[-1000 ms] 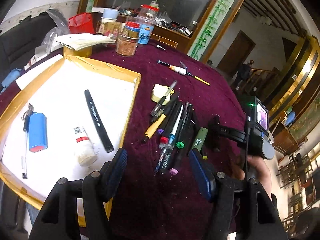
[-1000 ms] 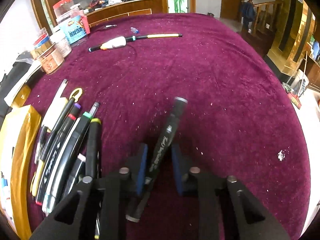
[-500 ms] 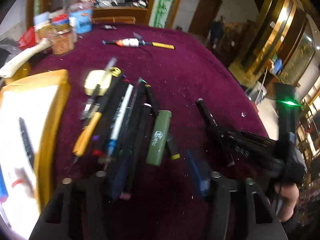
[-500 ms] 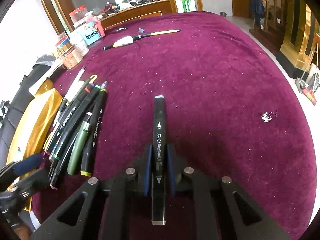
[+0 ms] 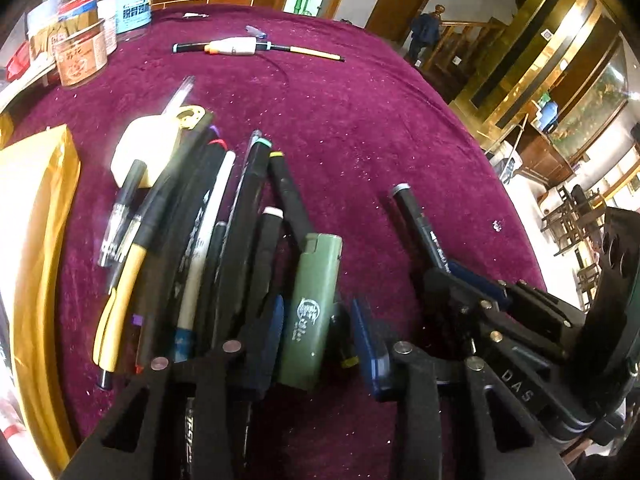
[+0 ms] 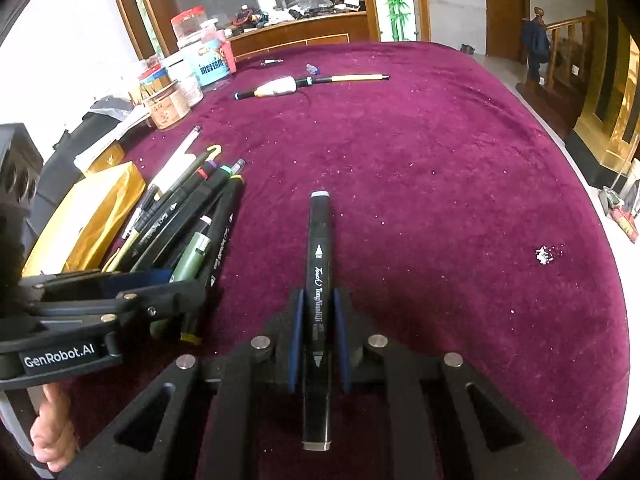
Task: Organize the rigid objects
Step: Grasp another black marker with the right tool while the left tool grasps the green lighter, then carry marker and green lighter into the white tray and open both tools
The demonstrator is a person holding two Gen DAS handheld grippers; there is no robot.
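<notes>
A row of pens and markers (image 5: 208, 220) lies on the maroon tablecloth, with a green lighter (image 5: 316, 308) at its right side. My left gripper (image 5: 317, 302) straddles the lighter and its jaws are closing; the left pad sits close beside it, while the right pad (image 5: 366, 344) is still apart, with a yellow-ended marker in the gap. My right gripper (image 6: 318, 296) is shut on a black marker (image 6: 319, 240) that points away along the fingers. It is held just right of the pen row. The left gripper (image 6: 120, 292) also shows in the right wrist view.
A gold-edged tray (image 5: 40, 208) lies left of the pens. Jars and cans (image 5: 80, 56) stand at the far left. A white-bodied pen (image 5: 232, 46) lies alone farther back. The table edge (image 6: 600, 240) curves down the right side. A hand (image 6: 52, 432) holds the left gripper.
My left gripper swung right from over the tray to the pen row, sank over the green lighter and narrowed its jaws. The black marker straightened in my right gripper, which shifted slightly.
</notes>
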